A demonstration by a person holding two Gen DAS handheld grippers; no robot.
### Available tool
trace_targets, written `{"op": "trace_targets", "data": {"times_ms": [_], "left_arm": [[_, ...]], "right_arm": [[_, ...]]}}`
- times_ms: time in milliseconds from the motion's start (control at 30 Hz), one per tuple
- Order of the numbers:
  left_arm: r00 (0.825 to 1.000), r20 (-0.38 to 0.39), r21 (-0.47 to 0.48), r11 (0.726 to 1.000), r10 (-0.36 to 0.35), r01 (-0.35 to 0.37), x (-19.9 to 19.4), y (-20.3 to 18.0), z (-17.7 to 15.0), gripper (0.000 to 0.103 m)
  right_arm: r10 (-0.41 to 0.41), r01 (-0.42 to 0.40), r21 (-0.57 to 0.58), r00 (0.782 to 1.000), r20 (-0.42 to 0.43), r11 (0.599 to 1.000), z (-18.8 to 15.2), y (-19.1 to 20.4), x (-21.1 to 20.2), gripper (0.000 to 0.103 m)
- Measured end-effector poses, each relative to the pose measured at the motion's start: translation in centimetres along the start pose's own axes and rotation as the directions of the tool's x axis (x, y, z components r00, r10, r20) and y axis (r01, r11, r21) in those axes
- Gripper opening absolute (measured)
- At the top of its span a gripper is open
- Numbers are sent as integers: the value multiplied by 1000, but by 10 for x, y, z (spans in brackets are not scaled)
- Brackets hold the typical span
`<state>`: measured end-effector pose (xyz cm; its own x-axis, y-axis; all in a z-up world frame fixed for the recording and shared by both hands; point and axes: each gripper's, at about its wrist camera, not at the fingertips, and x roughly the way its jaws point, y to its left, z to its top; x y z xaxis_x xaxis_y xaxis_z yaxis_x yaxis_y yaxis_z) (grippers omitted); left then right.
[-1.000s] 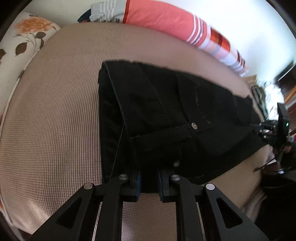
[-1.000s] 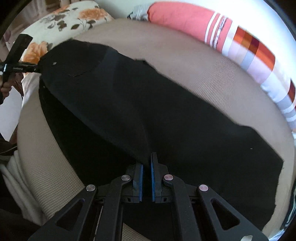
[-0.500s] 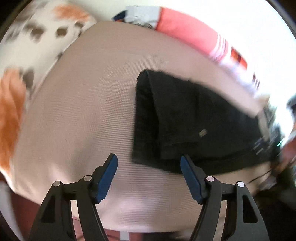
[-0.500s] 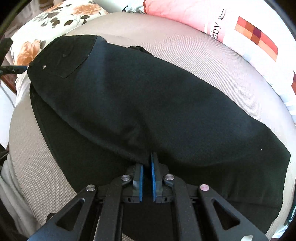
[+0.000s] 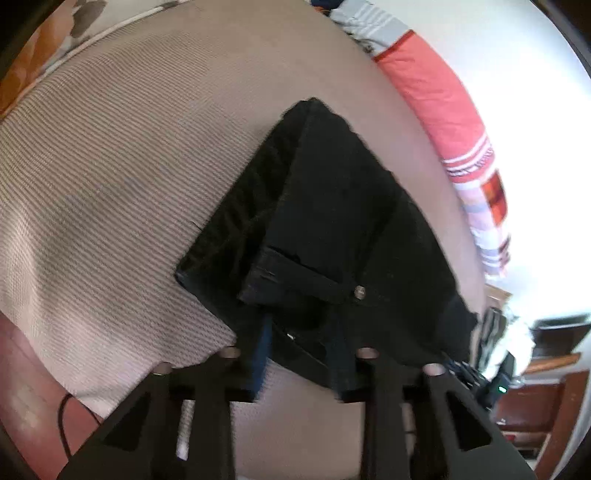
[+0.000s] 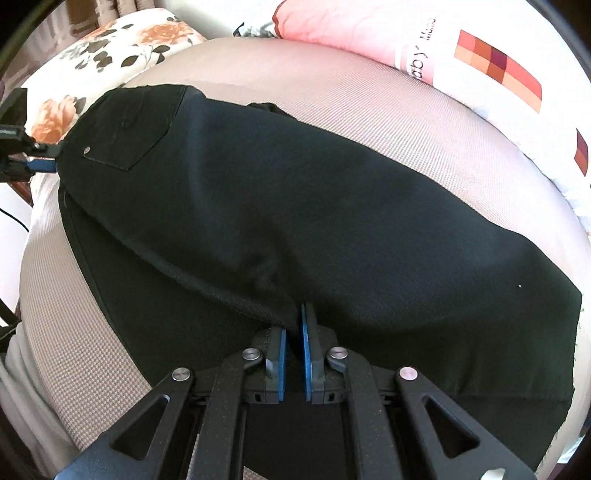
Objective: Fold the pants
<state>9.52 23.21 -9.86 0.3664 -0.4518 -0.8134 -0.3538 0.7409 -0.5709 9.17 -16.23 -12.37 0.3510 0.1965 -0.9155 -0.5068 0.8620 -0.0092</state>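
Black pants [image 6: 314, 192] lie folded lengthwise across the beige bed cover [image 6: 369, 103], back pocket at the left end. My right gripper [image 6: 295, 321] is shut on the near folded edge of the leg at mid-length. In the left wrist view the waistband end of the pants [image 5: 332, 206] shows its button. My left gripper [image 5: 301, 350] is rolled to one side, and its jaws are closing on the near waistband corner, which fills the gap between the blue pads [image 5: 262, 354]. In the right wrist view the left gripper [image 6: 37, 164] shows at the left edge, against the waistband.
A floral pillow [image 6: 110, 44] lies at the bed's far left. A pink and white bolster [image 6: 369, 29] with coloured squares runs along the far side, and its red striped end [image 5: 436, 92] shows too. Brown furniture [image 5: 535, 406] stands beyond the bed's edge at the right.
My left gripper let go of the waistband, opened wide and drew back, then rolled and came back around the waistband corner, narrowing. The right gripper stayed shut on the fold, and the leg now lies flatter.
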Motion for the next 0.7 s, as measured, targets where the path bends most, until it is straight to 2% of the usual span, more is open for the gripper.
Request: {"op": "trace_targets", "data": {"times_ms": [67, 133, 267, 333, 500, 567, 700], "left_arm": [[1000, 16, 3, 1000, -4, 4, -5, 2, 4, 18], [999, 39, 63, 998, 23, -25, -12, -8, 11, 17], [996, 87, 145, 989, 26, -38, -30, -19, 22, 16], [994, 92, 190, 979, 55, -72, -33, -23, 26, 16], [978, 32, 295, 933, 205, -205, -7, -14, 18, 16], [973, 12, 294, 929, 232, -225, 2, -6, 15, 17], [969, 43, 298, 922, 244, -246, 4, -7, 10, 21]], "right_arm": [[-4, 4, 8, 1000, 13, 1000, -2, 0, -7, 6], [-7, 6, 16, 1000, 28, 1000, -2, 3, -18, 6], [-12, 15, -54, 999, 46, 998, -7, 23, -49, 6], [13, -10, -81, 999, 33, 997, -13, 33, -55, 6], [60, -65, -118, 997, -53, 991, -32, 55, -37, 6], [68, -77, -108, 994, -85, 991, -38, 57, -26, 7], [98, -105, -75, 991, -94, 992, -38, 52, -21, 7]]}}
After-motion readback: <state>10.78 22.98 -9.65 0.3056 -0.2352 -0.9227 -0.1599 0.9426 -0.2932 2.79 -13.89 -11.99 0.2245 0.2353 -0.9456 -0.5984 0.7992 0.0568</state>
